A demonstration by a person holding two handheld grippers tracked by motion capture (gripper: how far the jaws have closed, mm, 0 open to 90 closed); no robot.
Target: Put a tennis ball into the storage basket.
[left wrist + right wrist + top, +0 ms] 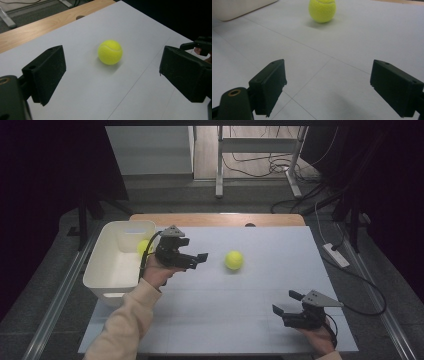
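The tennis ball (pixel 234 260) lies loose mid-counter (pixel 240 320), not yet gripped, with the left tongs (pixel 199 259) wide and empty just short of it, the right tongs (pixel 284 303) wide apart, another ball (pixel 142 247) already in the bin (pixel 107 270).

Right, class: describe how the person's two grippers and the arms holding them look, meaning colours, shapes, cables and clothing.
Both the left gripper and the right gripper are black, each with two blocky, flat-faced jaws and a grey three-cornered plate on top. A dark cable trails from each. The left arm wears a pale peach long sleeve; a cuff of the same colour shows at the right wrist.
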